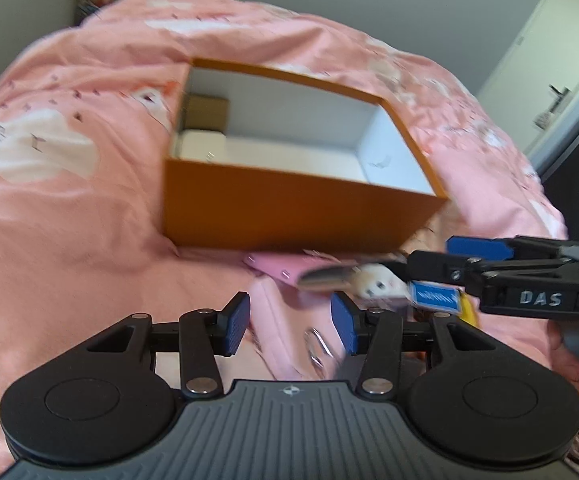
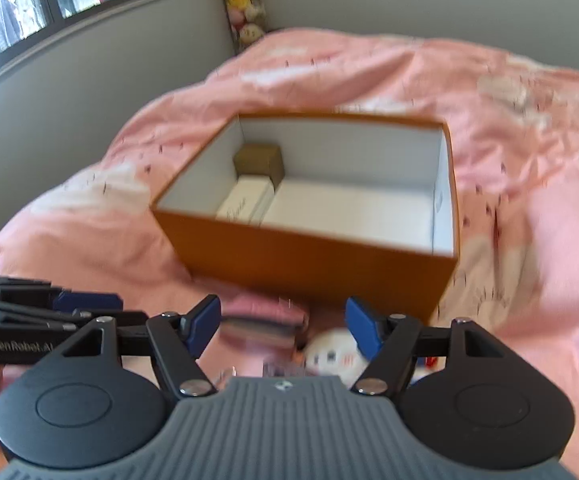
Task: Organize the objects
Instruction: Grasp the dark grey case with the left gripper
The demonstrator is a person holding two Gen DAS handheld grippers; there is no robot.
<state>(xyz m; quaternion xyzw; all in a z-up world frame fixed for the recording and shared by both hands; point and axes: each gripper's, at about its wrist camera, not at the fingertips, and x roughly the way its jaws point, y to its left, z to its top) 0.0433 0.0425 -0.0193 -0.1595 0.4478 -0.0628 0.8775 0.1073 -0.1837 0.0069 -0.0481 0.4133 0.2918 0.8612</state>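
An open orange box (image 1: 289, 208) (image 2: 309, 268) with a white inside stands on the pink bed cover. A small brown box (image 1: 205, 112) (image 2: 259, 162) and a white box (image 1: 201, 144) (image 2: 245, 200) sit in its left end. In front of the box lie a flat pink item (image 1: 281, 270) (image 2: 265, 316) and a small white toy with a face (image 1: 377, 286) (image 2: 333, 356). My left gripper (image 1: 289, 324) (image 2: 85, 304) is open over pink fabric, pads touching nothing. My right gripper (image 2: 285, 326) (image 1: 433, 272) is open above the toy, not pressing it.
The pink bed cover (image 1: 69, 220) (image 2: 529, 200) is rumpled around the box. Stuffed toys (image 2: 245, 8) are stacked in the far corner. A window (image 2: 29, 0) is at the left wall, a white door (image 1: 549, 60) at the right. A hand (image 1: 569, 360) holds the right gripper.
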